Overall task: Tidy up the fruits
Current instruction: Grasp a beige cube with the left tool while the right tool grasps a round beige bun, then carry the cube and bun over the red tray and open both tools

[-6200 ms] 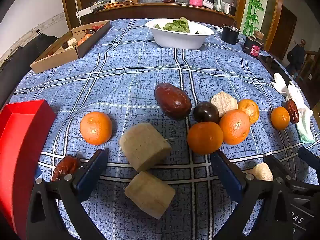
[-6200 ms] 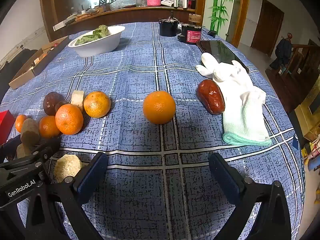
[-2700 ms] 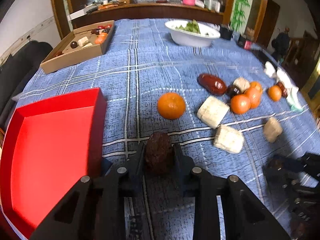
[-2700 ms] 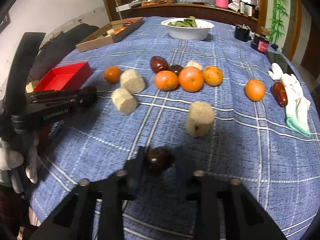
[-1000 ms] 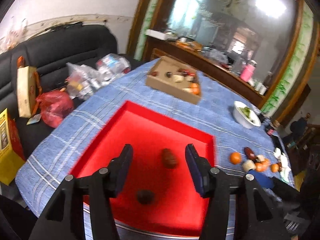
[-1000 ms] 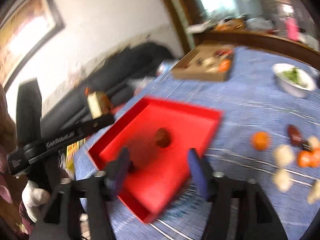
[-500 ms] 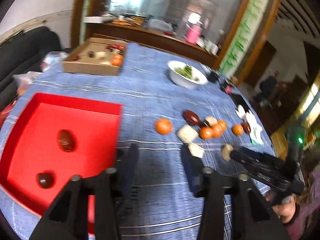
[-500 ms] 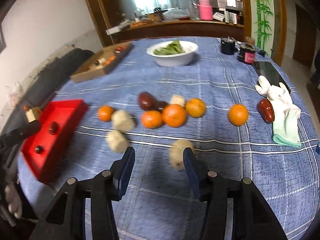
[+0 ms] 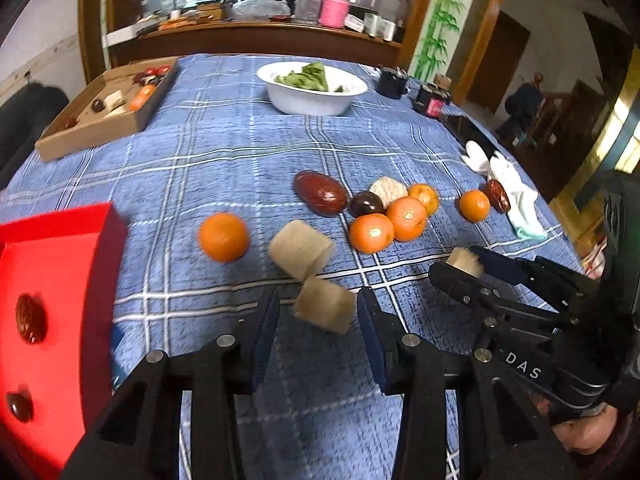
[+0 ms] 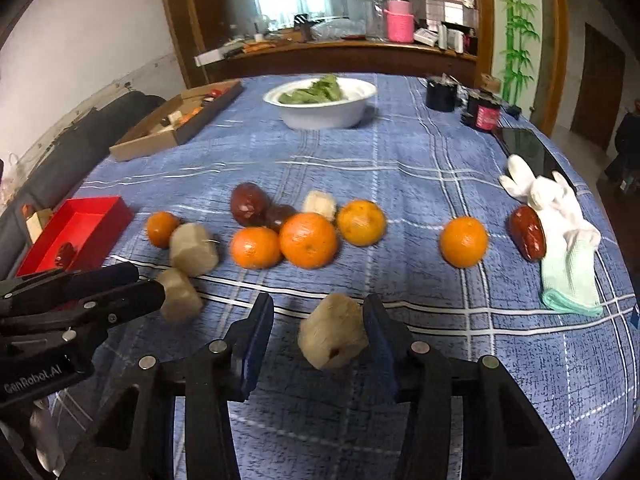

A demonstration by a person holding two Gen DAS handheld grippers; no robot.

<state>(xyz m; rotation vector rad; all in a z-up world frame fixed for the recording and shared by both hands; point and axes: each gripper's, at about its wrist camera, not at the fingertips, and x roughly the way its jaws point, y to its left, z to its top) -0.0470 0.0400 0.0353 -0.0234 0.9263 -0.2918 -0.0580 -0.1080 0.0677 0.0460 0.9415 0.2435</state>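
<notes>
A red tray (image 9: 60,292) at the left table edge holds two dark dates (image 9: 30,323). My left gripper (image 9: 316,322) is open around a beige cylinder chunk (image 9: 325,305) on the blue cloth. My right gripper (image 10: 318,330) is open around another beige chunk (image 10: 334,336); it also shows in the left wrist view (image 9: 464,263). A third beige chunk (image 9: 300,249), several oranges (image 9: 223,236) (image 10: 308,239), a big red date (image 9: 320,193) and a dark plum (image 9: 366,203) lie in the middle.
A white bowl of greens (image 9: 312,87) and a cardboard box of fruit (image 9: 106,106) stand at the back. A white glove and cloth (image 10: 560,232) lie right, with a red date (image 10: 528,232) and an orange (image 10: 464,241) beside them. Dark jars (image 10: 484,114) stand far right.
Both grippers let go dates into the red tray, swung back to the fruit and came down, each open around a beige chunk.
</notes>
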